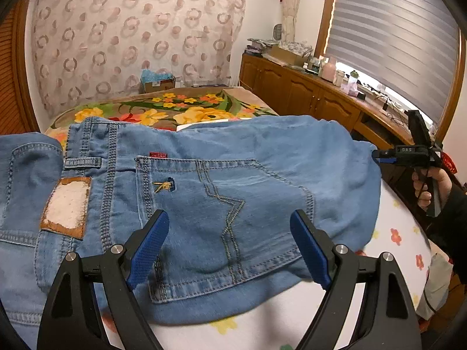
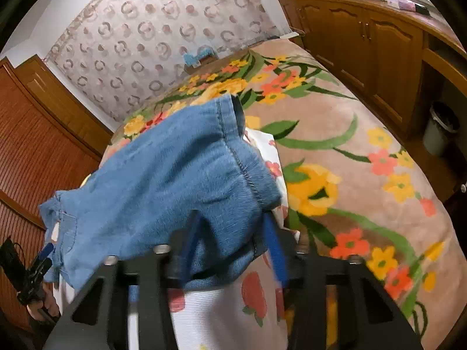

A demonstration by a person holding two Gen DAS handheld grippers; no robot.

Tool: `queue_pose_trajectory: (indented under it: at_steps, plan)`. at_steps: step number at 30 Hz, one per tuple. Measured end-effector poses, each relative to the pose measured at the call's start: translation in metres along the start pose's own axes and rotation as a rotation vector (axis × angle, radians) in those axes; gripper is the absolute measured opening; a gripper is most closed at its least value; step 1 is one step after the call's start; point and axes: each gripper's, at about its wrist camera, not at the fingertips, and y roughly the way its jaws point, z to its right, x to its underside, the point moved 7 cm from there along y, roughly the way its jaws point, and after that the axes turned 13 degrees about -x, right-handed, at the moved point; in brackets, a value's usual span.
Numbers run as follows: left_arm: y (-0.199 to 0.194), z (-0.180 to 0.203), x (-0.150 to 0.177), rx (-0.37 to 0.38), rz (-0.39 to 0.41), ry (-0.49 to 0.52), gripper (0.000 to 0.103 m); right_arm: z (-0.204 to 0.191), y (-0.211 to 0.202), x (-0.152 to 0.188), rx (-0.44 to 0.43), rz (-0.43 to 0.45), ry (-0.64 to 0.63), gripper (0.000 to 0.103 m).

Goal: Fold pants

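Meanwhile the left gripper [image 1: 230, 245] gapes wide above soft, stitched denim pants [image 1: 204, 180], whose bunched fabric the right gripper [image 2: 230, 250] pinches.

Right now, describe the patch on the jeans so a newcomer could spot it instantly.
Start at the light blue jeans spread over the bed. Go to the waistband, left of the stitched back pocket. The patch is a white fuzzy rectangle edged in tan, the only non-denim panel there, far bigger than the small red tag.

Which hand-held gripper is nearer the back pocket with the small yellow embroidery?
Left. The left hand-held gripper hovers open right over the back pocket. The right hand-held gripper is off at the far edge of the jeans, pinching denim there.
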Motion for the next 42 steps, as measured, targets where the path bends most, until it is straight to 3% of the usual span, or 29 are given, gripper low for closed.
queue_pose_trajectory:
  at_steps: [1,4,16,28,33,35,37,38,42]
  plan:
    - [-0.003,-0.001,0.0,-0.006,0.004,0.0,0.086,0.002,-0.001,-0.002,0.001,0.007,-0.002,0.01]
    - [-0.009,0.002,0.002,-0.01,0.012,0.001,0.086,-0.004,-0.003,-0.004,0.0,0.026,-0.031,0.003]
    - [-0.032,-0.007,0.0,-0.05,0.044,-0.021,0.086,-0.095,0.002,-0.003,-0.048,0.055,-0.303,0.001]
    - [-0.055,-0.038,0.007,-0.081,0.08,-0.059,0.086,-0.238,0.05,0.042,-0.283,-0.026,-0.551,0.001]
    - [-0.053,-0.047,0.014,-0.09,0.072,-0.073,0.086,-0.268,0.077,0.069,-0.341,-0.093,-0.602,0.002]
    - [-0.05,-0.048,0.016,-0.091,0.065,-0.073,0.086,-0.268,0.094,0.067,-0.316,-0.116,-0.609,0.005]
    - [-0.046,-0.049,0.017,-0.088,0.06,-0.073,0.086,-0.261,0.104,0.068,-0.303,-0.129,-0.601,0.023]
    - [-0.043,-0.048,0.016,-0.084,0.056,-0.074,0.086,-0.262,0.108,0.065,-0.302,-0.129,-0.594,0.027]
    - [-0.034,-0.043,0.014,-0.065,0.047,-0.072,0.086,-0.254,0.108,0.053,-0.267,-0.114,-0.578,0.029]
